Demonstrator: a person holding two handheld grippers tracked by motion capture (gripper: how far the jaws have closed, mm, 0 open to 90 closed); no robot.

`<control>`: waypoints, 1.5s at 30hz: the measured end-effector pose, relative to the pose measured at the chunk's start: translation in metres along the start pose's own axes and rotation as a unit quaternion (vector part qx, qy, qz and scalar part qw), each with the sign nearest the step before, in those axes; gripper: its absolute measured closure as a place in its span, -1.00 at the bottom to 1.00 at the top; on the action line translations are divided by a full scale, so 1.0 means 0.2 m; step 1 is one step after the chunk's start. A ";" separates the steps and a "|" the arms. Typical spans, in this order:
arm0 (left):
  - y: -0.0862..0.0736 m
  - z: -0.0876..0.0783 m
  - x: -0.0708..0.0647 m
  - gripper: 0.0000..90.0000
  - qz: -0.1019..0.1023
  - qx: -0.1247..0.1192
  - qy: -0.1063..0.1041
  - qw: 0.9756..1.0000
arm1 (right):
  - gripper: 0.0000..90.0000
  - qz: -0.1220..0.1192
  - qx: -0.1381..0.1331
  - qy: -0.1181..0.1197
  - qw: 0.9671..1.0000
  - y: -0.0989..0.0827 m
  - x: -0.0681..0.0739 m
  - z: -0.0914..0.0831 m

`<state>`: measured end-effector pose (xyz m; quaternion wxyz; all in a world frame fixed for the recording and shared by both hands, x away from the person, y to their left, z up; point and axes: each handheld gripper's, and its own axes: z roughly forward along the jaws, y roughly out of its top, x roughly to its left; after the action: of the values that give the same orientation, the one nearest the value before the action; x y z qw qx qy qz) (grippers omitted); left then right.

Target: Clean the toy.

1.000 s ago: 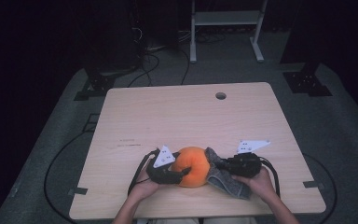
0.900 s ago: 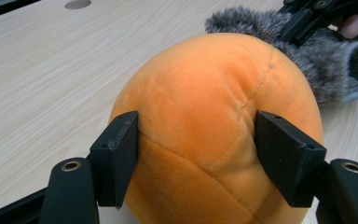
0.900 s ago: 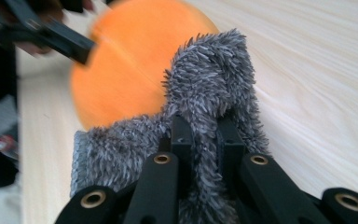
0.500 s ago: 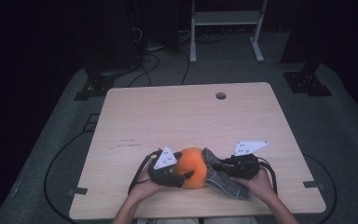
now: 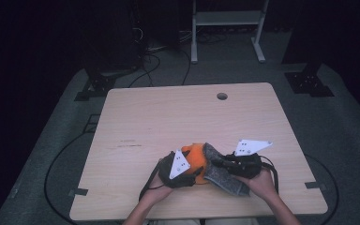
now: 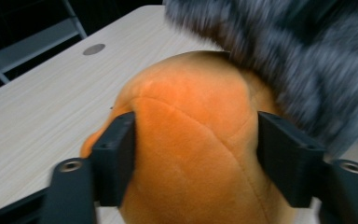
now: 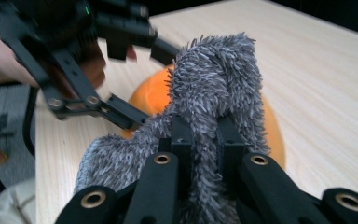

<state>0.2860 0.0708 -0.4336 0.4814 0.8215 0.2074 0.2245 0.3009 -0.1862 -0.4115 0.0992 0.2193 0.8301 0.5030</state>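
Near the front edge of the wooden table (image 5: 150, 122), between the person's two hands, sits one orange plush ball (image 5: 196, 157) with one shaggy grey cloth (image 5: 221, 176) draped against its right side. From the high view the two look like a single bundle, and it is hard to tell who grips what. The left gripper view settles one half: the left gripper (image 6: 196, 151) straddles the plush ball (image 6: 191, 154), a black jaw on either flank, the pads against the fabric; its jaws have just been closing a little on the ball. A stitched seam runs across the orange surface there, and the grey cloth (image 6: 303, 56) hangs blurred over the ball's upper right. The right gripper view settles the other half: the right gripper (image 7: 200, 140) is clenched on a fold of the grey cloth (image 7: 214, 84), which stands up in a tuft above the jaws, the orange ball (image 7: 151, 95) behind it. That view also catches the left gripper (image 7: 98, 100) beyond. One round cable hole (image 5: 222, 96) marks the table's far side.
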 end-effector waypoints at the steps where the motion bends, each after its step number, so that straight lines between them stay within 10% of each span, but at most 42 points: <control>1: 0.00 -0.01 0.02 -0.55 -0.016 -0.007 -0.003 1.000 | 0.79 0.002 0.000 0.009 1.000 -0.01 0.00 0.01; 14: -0.06 -0.03 0.09 -0.29 -0.036 0.041 -0.002 0.999 | 0.79 0.050 0.015 -0.010 0.999 -0.12 -0.09 0.01; 19: -0.03 -0.04 0.10 -0.43 -0.039 0.033 -0.005 0.999 | 0.79 0.021 0.007 -0.001 1.000 -0.10 -0.04 0.03; 26: -0.06 -0.04 0.11 -0.31 -0.038 0.036 -0.005 0.999 | 0.79 0.086 0.031 -0.011 0.996 -0.18 -0.13 0.02; 34: -0.06 -0.04 0.08 -0.27 -0.023 0.038 -0.012 0.999 | 0.79 0.085 -0.022 0.018 0.996 -0.11 -0.12 -0.01; 41: -0.05 -0.04 0.06 -0.27 -0.018 0.033 -0.020 0.999 | 0.79 0.104 0.030 -0.012 0.994 -0.16 -0.17 0.03; 45: -0.05 -0.05 0.05 -0.28 -0.012 0.035 -0.018 0.999 | 0.79 0.094 0.000 0.010 0.996 -0.13 -0.13 -0.02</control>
<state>0.2877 0.0872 -0.4367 0.4587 0.8392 0.2166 0.1961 0.3163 -0.2121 -0.4341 0.0429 0.2914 0.8068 0.5121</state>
